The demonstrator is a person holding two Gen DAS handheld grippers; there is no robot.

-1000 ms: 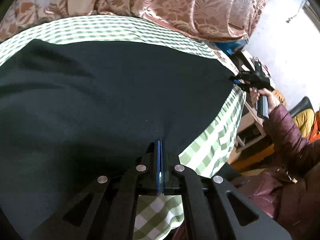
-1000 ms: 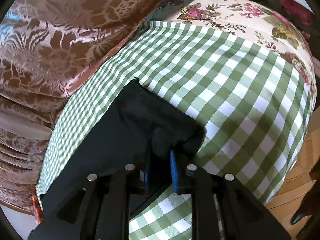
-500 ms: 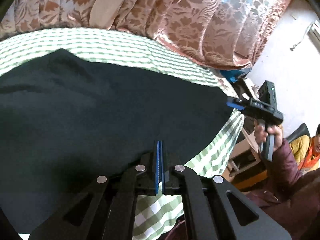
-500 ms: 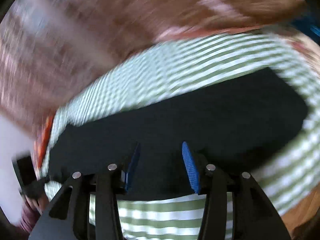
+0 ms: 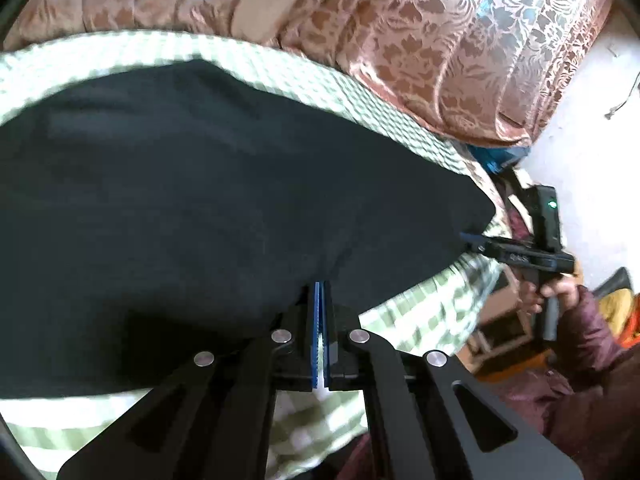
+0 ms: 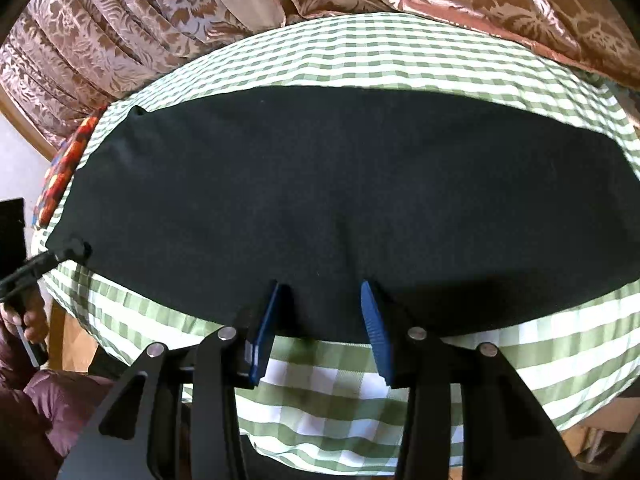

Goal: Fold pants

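Checked tablecloth (image 6: 360,64) bears black pants (image 6: 340,200) lengthwise along its edge; left jaws pinching them, right jaws parted.

No text, label or number is legible on anything.

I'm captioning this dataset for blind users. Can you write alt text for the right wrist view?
The right gripper, open, hovers at the near edge of black pants spread flat on a green checked tablecloth. At far left, the left gripper pinches a corner of the pants; patterned brown curtains hang behind.

Black pants (image 6: 340,184) on green-white checked cloth (image 6: 360,52); brown floral curtain (image 6: 120,28).
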